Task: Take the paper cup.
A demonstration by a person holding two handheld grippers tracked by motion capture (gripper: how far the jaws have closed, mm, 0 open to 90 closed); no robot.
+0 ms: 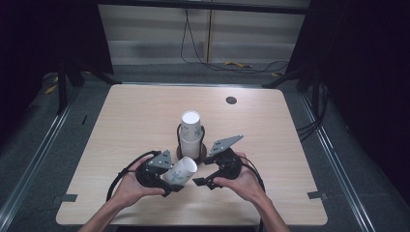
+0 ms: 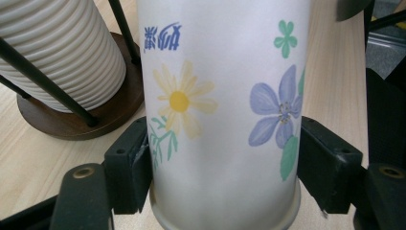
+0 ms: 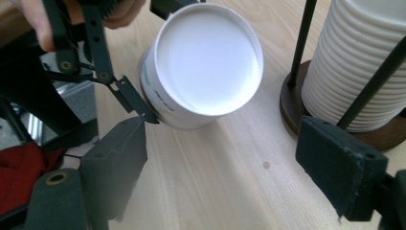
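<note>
A white paper cup (image 1: pixel 180 172) printed with flowers lies tilted in my left gripper (image 1: pixel 170 178), near the table's front edge. In the left gripper view both black pads press on the cup (image 2: pixel 220 96) close to its narrow end, so the left gripper (image 2: pixel 222 177) is shut on it. My right gripper (image 1: pixel 203 171) sits just right of the cup. Its jaws stand wide apart around bare table. In the right gripper view, the cup's round white end (image 3: pixel 208 62) faces the right gripper (image 3: pixel 225 167), a little beyond its jaws.
A tall stack of ribbed white cups (image 1: pixel 190 133) stands in a black wire holder with a round brown base (image 2: pixel 72 124), mid-table behind both grippers. The wooden table (image 1: pixel 125 121) has a dark round spot (image 1: pixel 231 100) at the back. Cables lie on the floor beyond.
</note>
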